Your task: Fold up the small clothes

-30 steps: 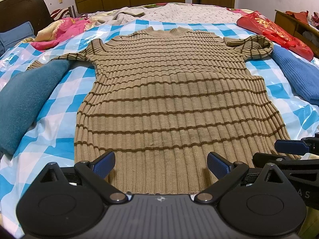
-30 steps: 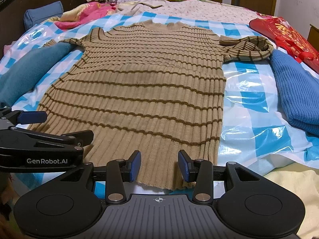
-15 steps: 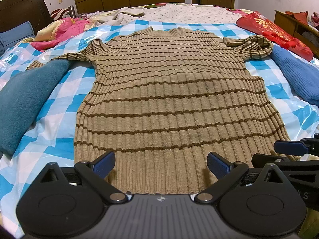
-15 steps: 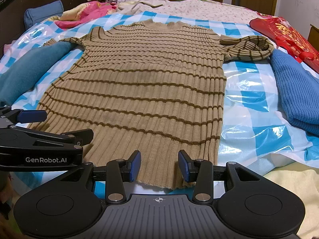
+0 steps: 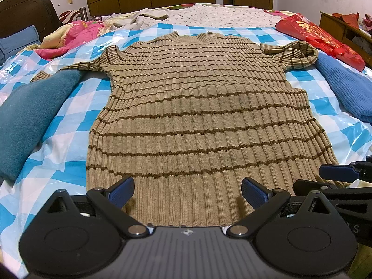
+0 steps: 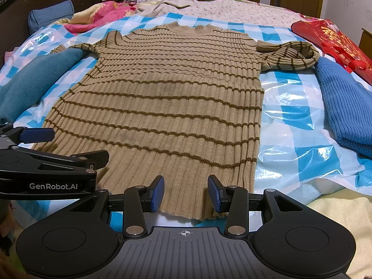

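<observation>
A tan ribbed sweater with thin brown stripes (image 5: 197, 116) (image 6: 167, 107) lies flat on the blue-and-white checked plastic sheet (image 5: 69, 121), collar far, hem near me. Its right sleeve (image 6: 290, 55) is bunched up; its left sleeve (image 5: 76, 66) runs under a teal cloth. My left gripper (image 5: 187, 191) hovers open over the hem's left half, nothing between its blue pads. My right gripper (image 6: 186, 193) stands open over the hem's right part, pads apart on either side of the fabric edge. Each gripper shows at the side of the other's view.
A folded teal cloth (image 5: 30, 121) lies left of the sweater, a folded blue knit (image 6: 348, 107) to its right. A red bag (image 5: 320, 39) sits at the far right, pink bedding (image 5: 76, 34) at the far left. Wooden wardrobes stand behind the bed.
</observation>
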`<state>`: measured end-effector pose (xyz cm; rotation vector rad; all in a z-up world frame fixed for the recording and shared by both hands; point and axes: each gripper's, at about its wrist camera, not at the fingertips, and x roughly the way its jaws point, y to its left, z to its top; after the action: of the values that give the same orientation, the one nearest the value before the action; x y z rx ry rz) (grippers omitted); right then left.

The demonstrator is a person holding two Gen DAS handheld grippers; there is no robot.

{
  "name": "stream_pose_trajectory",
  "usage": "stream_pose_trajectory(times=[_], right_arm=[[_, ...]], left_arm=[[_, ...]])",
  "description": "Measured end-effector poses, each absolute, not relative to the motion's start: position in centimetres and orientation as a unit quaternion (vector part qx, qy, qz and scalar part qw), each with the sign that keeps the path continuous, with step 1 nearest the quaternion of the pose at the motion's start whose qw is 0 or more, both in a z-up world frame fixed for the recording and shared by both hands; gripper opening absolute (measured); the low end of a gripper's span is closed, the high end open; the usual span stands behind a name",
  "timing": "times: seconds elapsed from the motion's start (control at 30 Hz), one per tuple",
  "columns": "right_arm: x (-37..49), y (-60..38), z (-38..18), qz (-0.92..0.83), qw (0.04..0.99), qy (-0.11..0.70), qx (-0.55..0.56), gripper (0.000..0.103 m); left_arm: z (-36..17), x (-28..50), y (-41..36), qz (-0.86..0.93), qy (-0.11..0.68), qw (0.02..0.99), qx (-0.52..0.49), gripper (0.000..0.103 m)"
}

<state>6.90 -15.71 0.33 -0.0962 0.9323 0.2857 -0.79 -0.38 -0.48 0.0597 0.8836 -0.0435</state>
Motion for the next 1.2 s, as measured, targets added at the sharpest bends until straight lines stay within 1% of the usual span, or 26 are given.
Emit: stream_pose_trajectory(times=[0.4,0.73,0.97,1.2], right_arm=[[7.4,-16.0,0.7,0.142,0.883,0.445,-0.052,0.041],[9.2,-17.0,2.4,0.147,0.889,0.429,-0.059,0.041],[15.1,-18.9,4.2,0.131,0.903,0.4,-0.087,0.041],[21.2,-19.5,3.7,0.135,0.901,0.396,-0.12,0.041]], left_arm=[[0.1,-0.4,-0.8,-0.033,0.429,0.902,0.026,0.103],[1.2,1.5,-1.8,-0.049,0.42,0.906,0.027,0.103],[2.1,6.4,-3.5,-0.072,0.407,0.91,0.016,0.103],[2.2,12.7,-5.4,-0.083,0.393,0.916,0.003,0.103]])
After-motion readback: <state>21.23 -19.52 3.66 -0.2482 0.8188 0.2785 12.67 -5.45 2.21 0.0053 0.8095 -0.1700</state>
